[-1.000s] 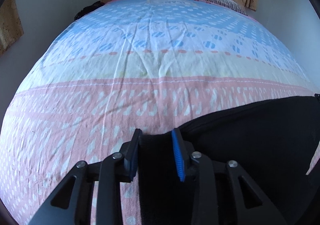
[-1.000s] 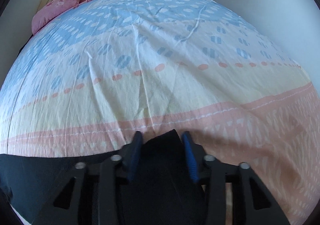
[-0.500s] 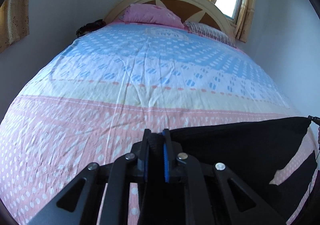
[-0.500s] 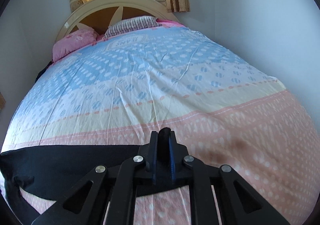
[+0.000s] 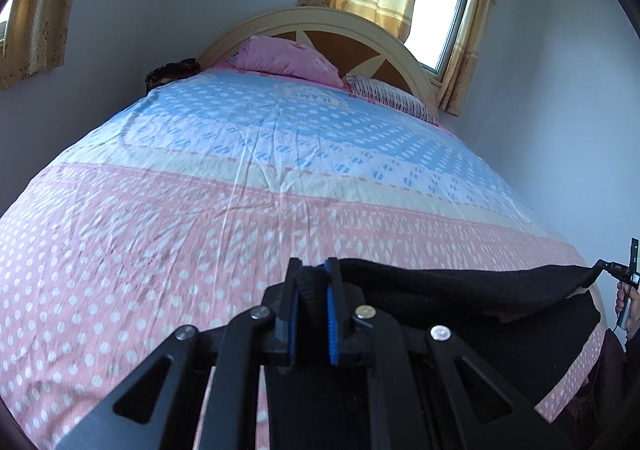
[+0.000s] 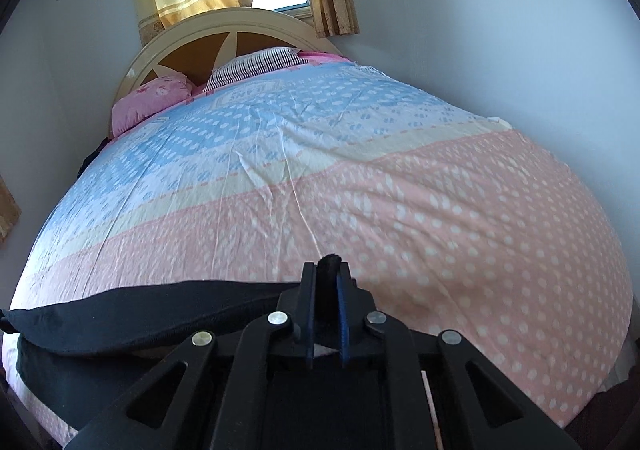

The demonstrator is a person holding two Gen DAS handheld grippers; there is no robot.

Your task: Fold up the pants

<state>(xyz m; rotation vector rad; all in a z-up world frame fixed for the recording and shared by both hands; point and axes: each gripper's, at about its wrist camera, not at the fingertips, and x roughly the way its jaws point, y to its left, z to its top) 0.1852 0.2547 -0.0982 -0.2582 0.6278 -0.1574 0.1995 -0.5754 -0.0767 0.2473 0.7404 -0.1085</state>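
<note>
Black pants (image 5: 472, 290) hang stretched between my two grippers above the foot of the bed. My left gripper (image 5: 314, 282) is shut on one bunched corner of the cloth, with the fabric running off to the right. In the right wrist view the same pants (image 6: 132, 310) stretch away to the left, and my right gripper (image 6: 326, 278) is shut on the other corner, a tuft poking up between the blue pads. The lower part of the pants sags below the taut top edge onto the bed's near end.
The bed (image 5: 200, 230) carries a sheet banded pink, cream and blue. A pink pillow (image 5: 288, 58) and a striped pillow (image 5: 392, 96) lie by the curved headboard (image 6: 224, 30). Walls stand close on both sides. A hand with the other gripper (image 5: 628, 290) shows at the right edge.
Both grippers closed on the pants' corners, then rose and drew back from the bed, lifting the cloth taut between them. The headboard, window and curtains came into view.
</note>
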